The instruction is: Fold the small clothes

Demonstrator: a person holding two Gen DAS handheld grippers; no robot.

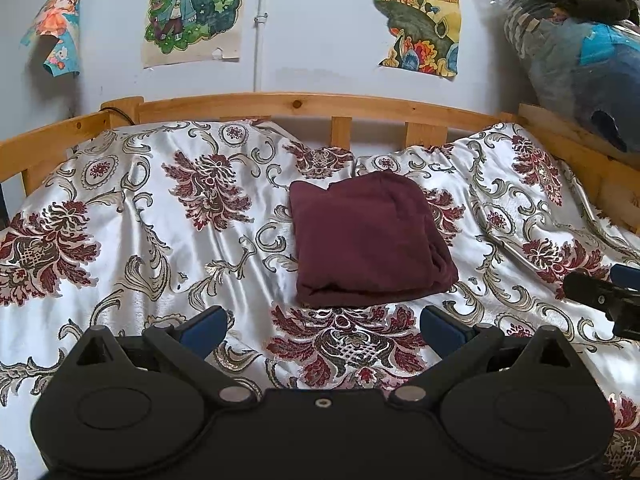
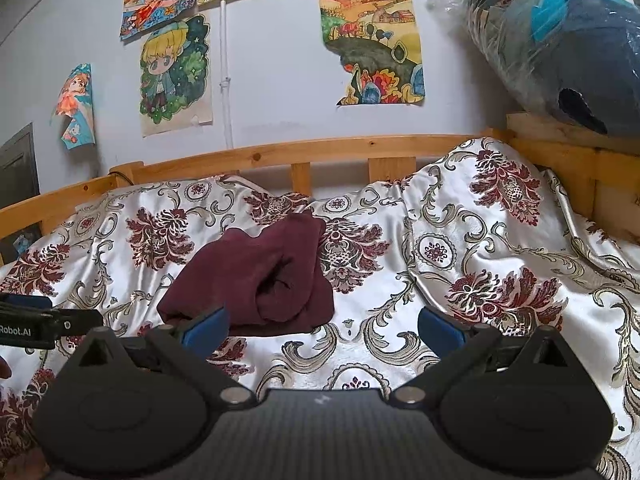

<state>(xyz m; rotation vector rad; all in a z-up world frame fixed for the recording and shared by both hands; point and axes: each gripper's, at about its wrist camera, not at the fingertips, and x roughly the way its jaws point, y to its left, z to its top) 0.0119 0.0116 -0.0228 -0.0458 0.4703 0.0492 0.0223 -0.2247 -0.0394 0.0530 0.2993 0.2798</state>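
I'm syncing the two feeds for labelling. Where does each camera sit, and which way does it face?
Left wrist: behind the open left gripper, facing the folded maroon garment and headboard; the right gripper pokes in at right.
Right wrist: behind the open right gripper, farther right; the garment sits left of centre, the left gripper at the left edge.
Shared: garment, bedspread, headboard, wall drawings.

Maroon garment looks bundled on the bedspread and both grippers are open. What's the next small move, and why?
Probably ease the right gripper forward and left to the maroon garment, to tidy its near edge. From the right wrist view that side shows a bulging rolled fold, though the garment looks squarer from the left. Both the right and left gripper are open, holding nothing, short of the cloth on the bedspread.
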